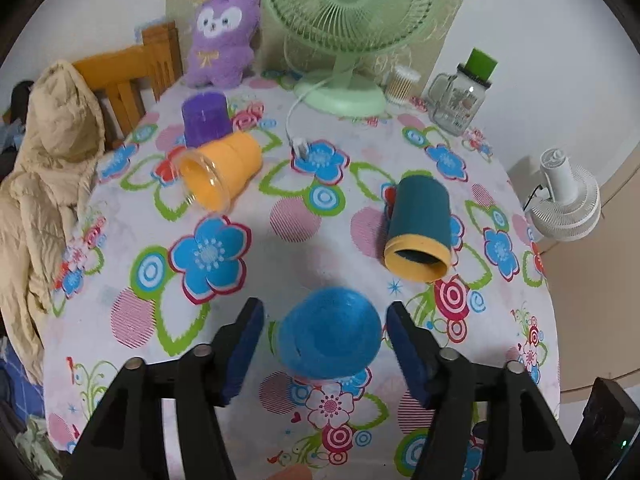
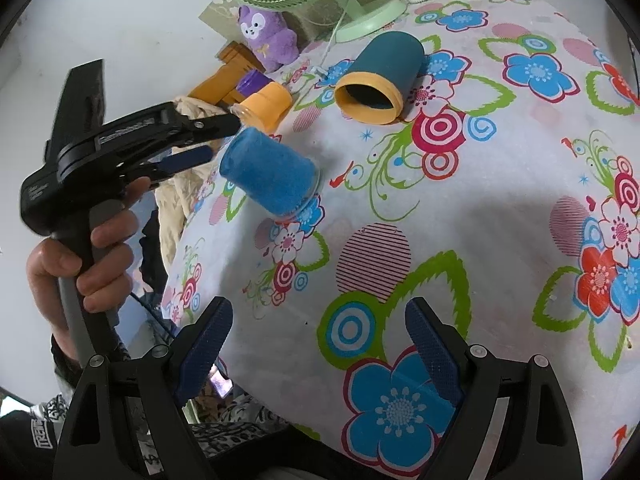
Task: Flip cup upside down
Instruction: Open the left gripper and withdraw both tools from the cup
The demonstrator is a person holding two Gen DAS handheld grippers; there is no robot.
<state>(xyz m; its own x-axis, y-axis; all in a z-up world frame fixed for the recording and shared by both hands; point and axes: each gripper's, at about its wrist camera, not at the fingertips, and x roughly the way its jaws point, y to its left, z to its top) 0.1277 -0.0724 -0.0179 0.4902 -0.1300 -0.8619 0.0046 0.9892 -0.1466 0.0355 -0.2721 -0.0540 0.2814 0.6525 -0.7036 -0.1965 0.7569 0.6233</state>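
A light blue cup [image 1: 328, 334] stands upside down on the flowered tablecloth, its base up. My left gripper [image 1: 325, 340] is open with a finger on each side of it, not touching. In the right wrist view the blue cup [image 2: 270, 174] stands rim down near the table's left edge, and the left gripper [image 2: 218, 140] hovers just above it. My right gripper [image 2: 320, 348] is open and empty over the table's near part. An orange cup [image 1: 220, 172] and a dark teal cup with a yellow rim [image 1: 420, 228] lie on their sides. A purple cup [image 1: 206, 118] stands upside down.
A green desk fan [image 1: 348, 36] with its cord, a purple plush rabbit [image 1: 224, 36], a glass mug jar [image 1: 460, 96] and a cotton swab tub [image 1: 400, 84] stand at the far edge. A wooden chair with a beige jacket [image 1: 52, 168] is on the left. A white fan [image 1: 568, 200] is right.
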